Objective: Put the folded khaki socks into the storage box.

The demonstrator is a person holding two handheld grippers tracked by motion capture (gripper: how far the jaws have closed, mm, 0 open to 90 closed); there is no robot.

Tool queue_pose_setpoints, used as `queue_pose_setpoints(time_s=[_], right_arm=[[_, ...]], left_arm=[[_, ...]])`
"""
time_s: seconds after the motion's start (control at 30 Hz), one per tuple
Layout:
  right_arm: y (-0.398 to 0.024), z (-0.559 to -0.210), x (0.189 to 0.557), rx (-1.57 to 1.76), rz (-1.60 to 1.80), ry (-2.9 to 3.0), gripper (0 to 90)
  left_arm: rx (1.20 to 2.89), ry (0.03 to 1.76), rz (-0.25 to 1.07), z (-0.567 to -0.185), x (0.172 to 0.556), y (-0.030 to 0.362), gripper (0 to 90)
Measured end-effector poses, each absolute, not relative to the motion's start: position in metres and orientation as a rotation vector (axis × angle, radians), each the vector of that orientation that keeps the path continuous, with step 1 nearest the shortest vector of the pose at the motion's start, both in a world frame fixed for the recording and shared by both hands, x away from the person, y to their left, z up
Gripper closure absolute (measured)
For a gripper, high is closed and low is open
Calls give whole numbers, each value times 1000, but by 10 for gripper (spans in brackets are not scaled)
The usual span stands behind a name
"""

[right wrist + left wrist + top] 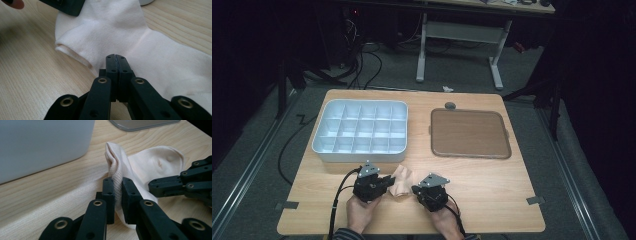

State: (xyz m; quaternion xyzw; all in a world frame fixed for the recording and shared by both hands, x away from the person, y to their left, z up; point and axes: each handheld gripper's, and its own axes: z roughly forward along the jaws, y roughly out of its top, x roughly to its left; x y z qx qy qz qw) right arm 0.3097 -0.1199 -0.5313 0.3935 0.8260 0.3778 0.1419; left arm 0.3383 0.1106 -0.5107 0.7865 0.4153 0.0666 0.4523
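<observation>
A pale cream sock [402,181] lies on the wooden table near its front edge, between my two grippers. My left gripper [391,181] comes at it from the left. In the left gripper view its jaws [118,185] are shut on a raised fold of the ribbed cuff, with the sock [150,162] spread out behind. My right gripper [414,189] reaches in from the right. In the right gripper view its jaws [116,58] are pressed together with their tips over the sock [120,32]. I see no fabric between them.
A white tray [362,156] divided into several empty compartments stands just behind the sock, to the left. A brown square tray [469,132] lies at the back right, with a small grey disc [450,105] behind it. Bare wood surrounds the grippers.
</observation>
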Motion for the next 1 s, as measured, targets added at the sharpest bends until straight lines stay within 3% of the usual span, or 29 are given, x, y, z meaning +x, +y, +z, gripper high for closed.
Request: queue_pose_setpoints(time_s=[1.0], right_arm=[[-95, -530, 317, 1055, 1105, 2460, 885]], left_arm=[[1878, 980, 135, -492, 334, 115, 831]])
